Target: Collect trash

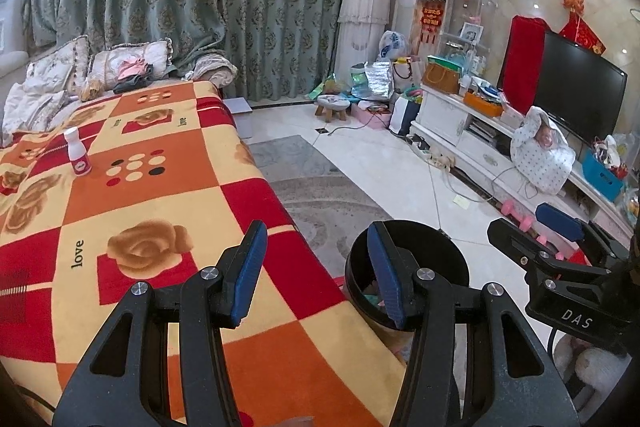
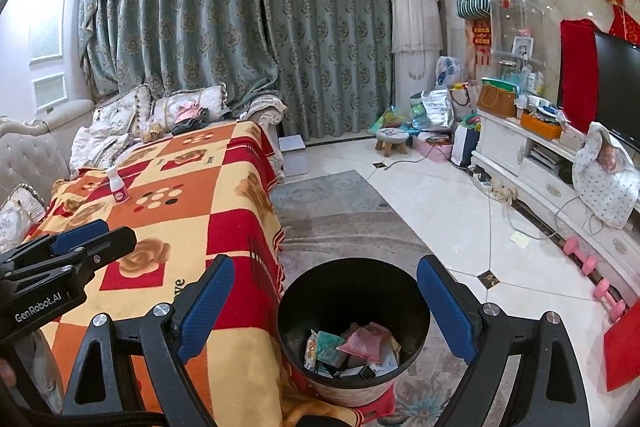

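Here the right gripper (image 2: 325, 301) tilted downward over the black bin (image 2: 353, 323), its fingers (image 2: 205, 301) spread wide with nothing between them; wrappers (image 2: 362, 345) lay inside. The left gripper (image 1: 316, 273) angled down at the blanket's (image 1: 168, 211) edge, fingers (image 1: 249, 269) partly apart and empty. Farther off, a small white bottle (image 1: 77, 151) stood upright on the blanket.

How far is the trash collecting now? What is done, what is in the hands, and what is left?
Done: the black bin beside the blanket already holds wrappers and small packets. In hand: nothing; the left gripper and the right gripper are both open and empty, the right one above the bin. Left: one small white bottle standing upright on the blanket at its far end.
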The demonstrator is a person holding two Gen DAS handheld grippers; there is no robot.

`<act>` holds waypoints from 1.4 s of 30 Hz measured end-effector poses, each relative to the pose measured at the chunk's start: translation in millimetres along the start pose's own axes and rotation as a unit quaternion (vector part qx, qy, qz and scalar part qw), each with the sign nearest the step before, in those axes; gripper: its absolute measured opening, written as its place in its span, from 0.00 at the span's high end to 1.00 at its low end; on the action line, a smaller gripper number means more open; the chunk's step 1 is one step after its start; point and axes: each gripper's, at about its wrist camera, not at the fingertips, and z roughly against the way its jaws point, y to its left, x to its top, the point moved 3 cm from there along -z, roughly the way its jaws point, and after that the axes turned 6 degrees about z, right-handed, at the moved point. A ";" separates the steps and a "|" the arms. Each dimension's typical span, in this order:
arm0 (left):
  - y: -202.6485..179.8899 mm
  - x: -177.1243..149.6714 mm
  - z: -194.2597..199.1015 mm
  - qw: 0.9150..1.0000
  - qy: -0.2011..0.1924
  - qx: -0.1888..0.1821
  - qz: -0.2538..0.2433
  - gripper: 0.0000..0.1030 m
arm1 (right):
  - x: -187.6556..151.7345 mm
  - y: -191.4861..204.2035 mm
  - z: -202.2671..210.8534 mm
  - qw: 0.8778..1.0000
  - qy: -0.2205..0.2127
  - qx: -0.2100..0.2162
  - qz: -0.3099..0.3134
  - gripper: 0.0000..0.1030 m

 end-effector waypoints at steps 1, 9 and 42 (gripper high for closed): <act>0.4 0.1 -0.8 1.000 0.001 0.000 0.001 0.51 | -0.1 0.1 -0.1 1.000 0.000 0.000 0.000 0.11; 0.4 -0.1 -0.7 1.000 0.001 0.000 0.000 0.51 | -0.4 2.3 -0.4 1.000 0.003 0.002 0.004 0.11; 0.8 -0.8 -8.0 1.000 0.005 0.001 -0.005 0.51 | -3.2 3.7 -13.2 1.000 0.020 0.011 0.012 0.10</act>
